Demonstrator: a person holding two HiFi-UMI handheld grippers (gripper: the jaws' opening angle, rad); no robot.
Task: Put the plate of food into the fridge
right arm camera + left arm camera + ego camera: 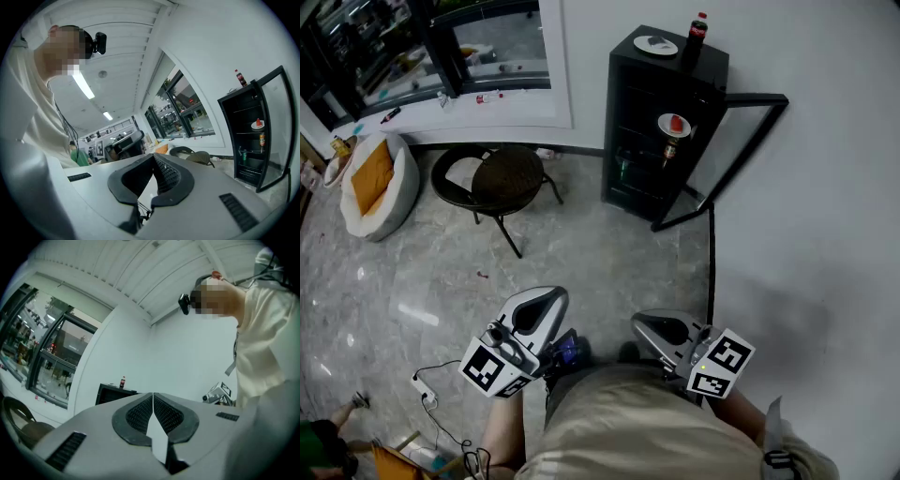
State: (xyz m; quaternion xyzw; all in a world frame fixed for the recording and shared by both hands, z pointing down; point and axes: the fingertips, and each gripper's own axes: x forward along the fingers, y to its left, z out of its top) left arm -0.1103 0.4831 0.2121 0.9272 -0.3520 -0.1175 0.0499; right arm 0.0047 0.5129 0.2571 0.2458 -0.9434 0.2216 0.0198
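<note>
A black fridge (661, 122) stands against the far wall with its glass door (741, 150) swung open to the right. A white plate of red food (674, 124) rests on an upper shelf inside, also visible in the right gripper view as the plate (257, 124). Both grippers are held close to the person's body, well short of the fridge. My left gripper (553, 295) is shut with nothing in it, jaws meeting at the tip (153, 394). My right gripper (645, 323) is likewise shut and empty (153, 157).
On top of the fridge sit a second plate (655, 44) and a cola bottle (697, 30). A bottle (670, 150) stands on a lower shelf. A round dark chair (502, 178) and an orange-and-white cushion seat (380, 183) lie to the left. A power strip with cable (427, 389) lies on the floor.
</note>
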